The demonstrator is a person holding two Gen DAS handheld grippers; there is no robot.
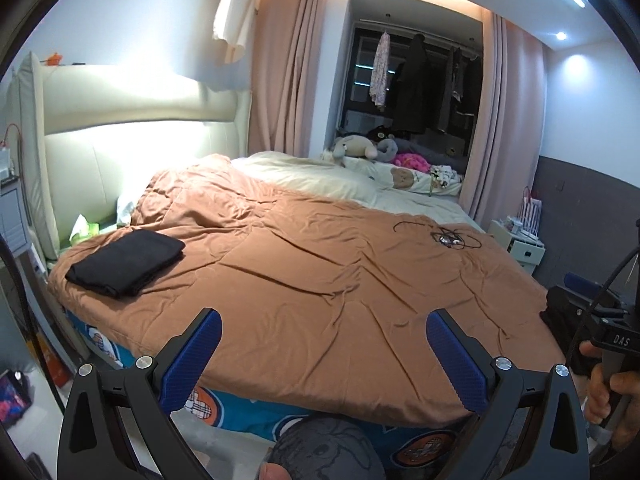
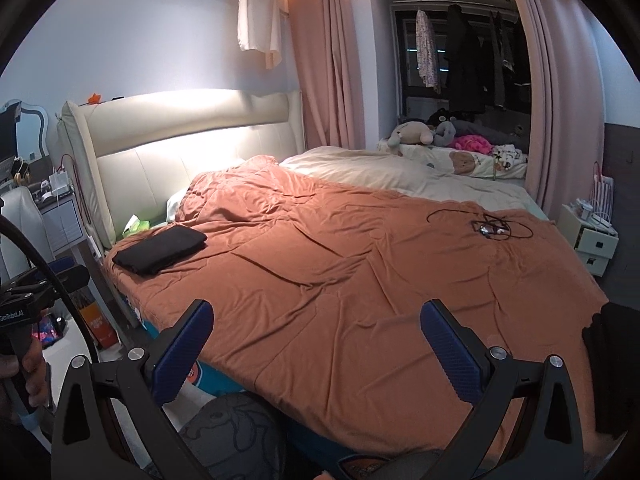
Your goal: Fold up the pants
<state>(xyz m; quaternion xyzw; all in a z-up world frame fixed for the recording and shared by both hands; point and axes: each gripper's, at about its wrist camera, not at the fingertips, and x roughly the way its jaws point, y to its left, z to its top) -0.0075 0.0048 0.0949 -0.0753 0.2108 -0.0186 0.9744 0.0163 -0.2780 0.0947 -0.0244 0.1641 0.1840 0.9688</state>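
Note:
A folded black pair of pants lies on the orange-brown duvet near the headboard, at the left; it also shows in the right wrist view. My left gripper is open and empty, held over the bed's near edge, far from the pants. My right gripper is open and empty, also over the near edge of the duvet. A dark cloth hangs at the bed's right corner; it shows beside the right gripper's body in the left wrist view.
A black cable with a small device lies on the duvet at the far right. A cream headboard, pillows, plush toys and pink curtains stand behind. A white nightstand is at the right. A patterned knee is below.

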